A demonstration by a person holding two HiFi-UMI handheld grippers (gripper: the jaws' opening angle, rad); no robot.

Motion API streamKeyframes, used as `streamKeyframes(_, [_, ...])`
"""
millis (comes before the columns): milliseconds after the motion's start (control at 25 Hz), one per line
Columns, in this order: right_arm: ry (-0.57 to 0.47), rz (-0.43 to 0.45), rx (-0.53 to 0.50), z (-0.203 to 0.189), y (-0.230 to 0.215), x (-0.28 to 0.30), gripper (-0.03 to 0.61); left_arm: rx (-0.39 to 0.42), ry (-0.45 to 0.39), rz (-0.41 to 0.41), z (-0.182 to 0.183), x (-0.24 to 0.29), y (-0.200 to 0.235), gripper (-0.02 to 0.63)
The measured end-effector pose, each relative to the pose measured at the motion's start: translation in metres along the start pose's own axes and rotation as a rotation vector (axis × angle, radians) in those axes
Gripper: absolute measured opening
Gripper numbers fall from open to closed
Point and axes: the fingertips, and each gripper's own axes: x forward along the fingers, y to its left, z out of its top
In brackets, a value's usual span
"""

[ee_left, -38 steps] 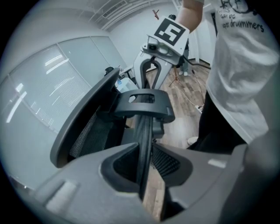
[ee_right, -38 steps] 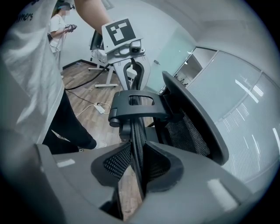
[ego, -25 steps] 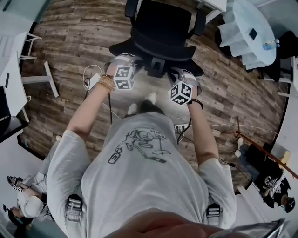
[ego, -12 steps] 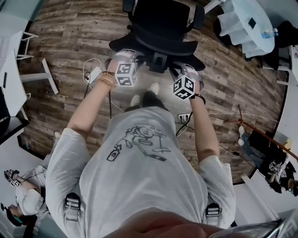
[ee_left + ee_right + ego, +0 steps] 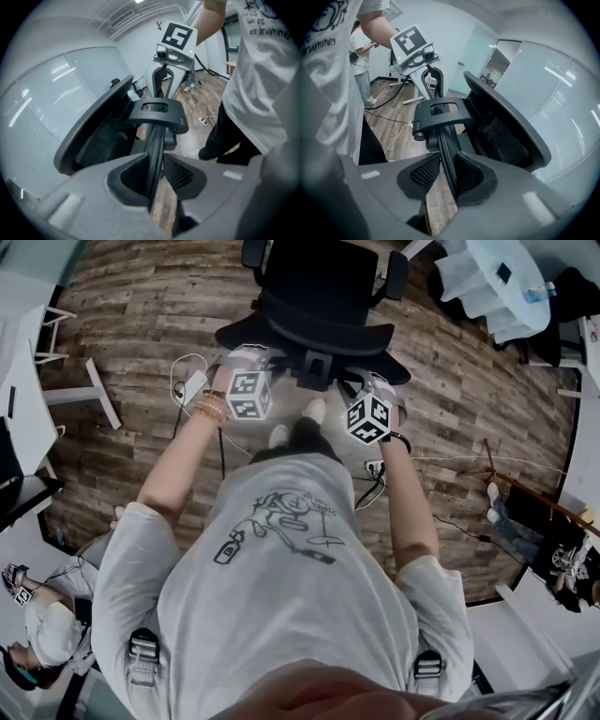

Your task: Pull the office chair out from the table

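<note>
A black office chair (image 5: 319, 282) stands on the wood floor in front of the person, its mesh backrest (image 5: 309, 334) turned toward them. My left gripper (image 5: 248, 355) grips the backrest's top rim on the left, and its pads clamp the thin rim (image 5: 154, 159). My right gripper (image 5: 367, 381) holds the same rim on the right. Its jaws are opening, with the rim (image 5: 447, 159) still between the pads and touching both. Each gripper view shows the other gripper on the rim: the right gripper (image 5: 164, 77) and the left gripper (image 5: 433, 77).
A white desk (image 5: 19, 399) with a slanted leg (image 5: 98, 395) stands at the left. At the top right is a round table (image 5: 497, 287). A power strip with cables (image 5: 192, 385) lies by the chair's left side. Another person (image 5: 47, 634) crouches at the bottom left.
The floor and the round table have slid up the view as the person steps back. The chair and both grippers on its rim have come along with the person.
</note>
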Motion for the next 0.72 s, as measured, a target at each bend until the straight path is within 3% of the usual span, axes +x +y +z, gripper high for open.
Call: streamKeyframes(720, [0.011, 0.010, 0.038, 0.016, 0.085, -0.031, 0.110, 0.011, -0.012, -0.018, -0.005, -0.044, -0.075, 0.100])
